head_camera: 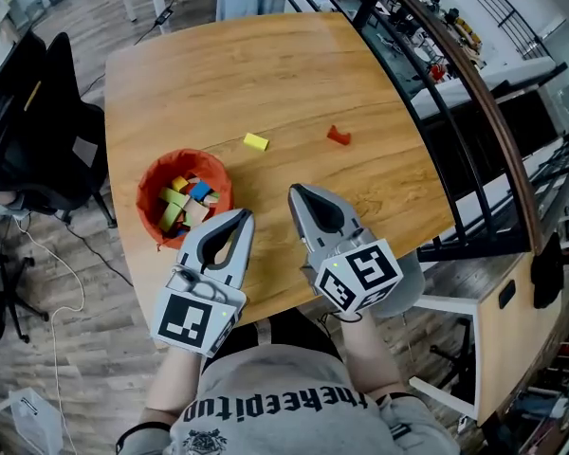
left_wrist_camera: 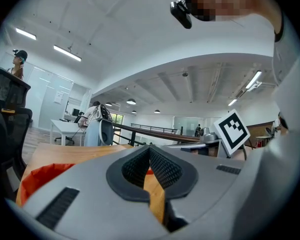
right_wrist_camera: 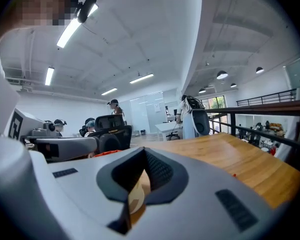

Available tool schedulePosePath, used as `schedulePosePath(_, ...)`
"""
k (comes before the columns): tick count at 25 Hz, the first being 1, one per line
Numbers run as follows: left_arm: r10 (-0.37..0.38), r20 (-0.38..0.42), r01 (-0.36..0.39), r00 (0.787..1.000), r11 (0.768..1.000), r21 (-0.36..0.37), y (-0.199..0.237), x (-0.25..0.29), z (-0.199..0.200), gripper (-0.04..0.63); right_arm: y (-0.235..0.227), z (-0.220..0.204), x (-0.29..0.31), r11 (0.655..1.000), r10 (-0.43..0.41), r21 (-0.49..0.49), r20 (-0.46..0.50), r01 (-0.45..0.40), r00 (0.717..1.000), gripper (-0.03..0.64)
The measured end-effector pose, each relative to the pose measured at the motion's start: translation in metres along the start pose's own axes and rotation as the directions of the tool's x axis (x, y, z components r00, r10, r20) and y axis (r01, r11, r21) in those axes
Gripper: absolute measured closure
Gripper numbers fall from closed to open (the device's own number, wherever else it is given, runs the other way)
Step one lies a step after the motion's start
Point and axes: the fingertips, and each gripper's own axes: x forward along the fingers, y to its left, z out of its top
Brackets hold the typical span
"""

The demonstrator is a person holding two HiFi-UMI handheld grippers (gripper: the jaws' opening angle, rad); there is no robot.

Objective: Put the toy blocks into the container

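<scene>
The left hand-held gripper, just beside the orange container, and the right hand-held gripper both have jaws together and empty. The yellow block and red block lie loose on the surface. Judged light, rigid and smooth: clamp across opposite flat faces.

Left shell: my left tongs are pale grey plastic, two curved jaws tapering to a blunt tip.
Right shell: my right tongs have the same grey shell and shape.
Lining: dark ribbed pads edge a teardrop opening behind the tips.
Slots: a dark ribbed slot is set into each side of the shell.
Markers: a white left marker cube with black square patterns caps the rear; the right marker cube matches it.
Clothing: my grey shirt carries dark lettering across the chest.
</scene>
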Motion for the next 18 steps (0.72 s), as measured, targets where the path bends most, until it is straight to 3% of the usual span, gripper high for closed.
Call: schedulePosePath(18, 0.210, -0.023, -0.211, 0.977, 0.977, -0.018, 0.017, 0.028, 0.001, 0.581, -0.029, 0.013, 0.063, 0.973, 0.228, -0.030, -0.051, -0.230, 0.972, 0.606)
